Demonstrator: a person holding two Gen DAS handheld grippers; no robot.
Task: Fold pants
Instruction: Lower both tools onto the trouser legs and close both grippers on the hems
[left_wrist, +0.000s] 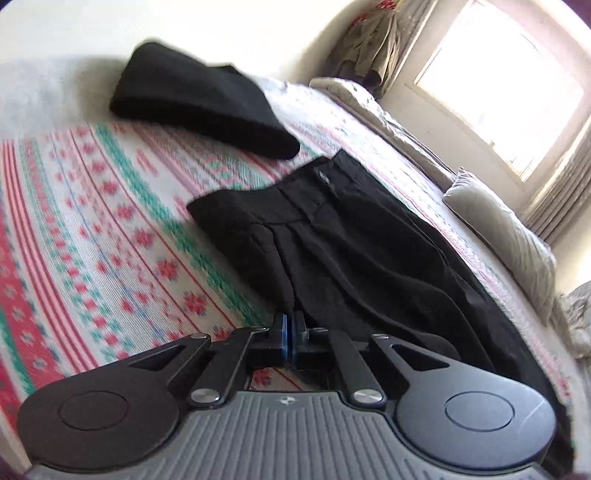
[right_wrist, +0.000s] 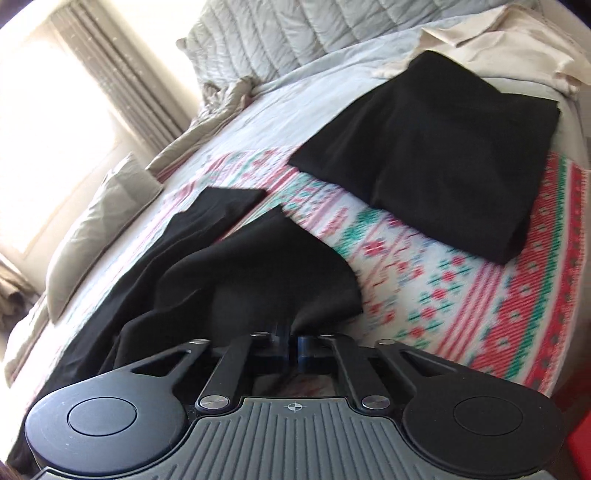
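Sunlit bedroom, patterned bedspread (left_wrist: 92, 240), black pants (left_wrist: 351, 251) spread near the pillow (left_wrist: 509, 236), left gripper (left_wrist: 290, 328) and right gripper (right_wrist: 293, 332) both pinched shut on fabric edges, and a thin bite could slip once lifted, spoiling the fold.

Motion blur smears the patterned blanket (left_wrist: 92, 240) in both views. Pants (left_wrist: 369, 258) run beneath the gripper body and out of the frame's lower right.
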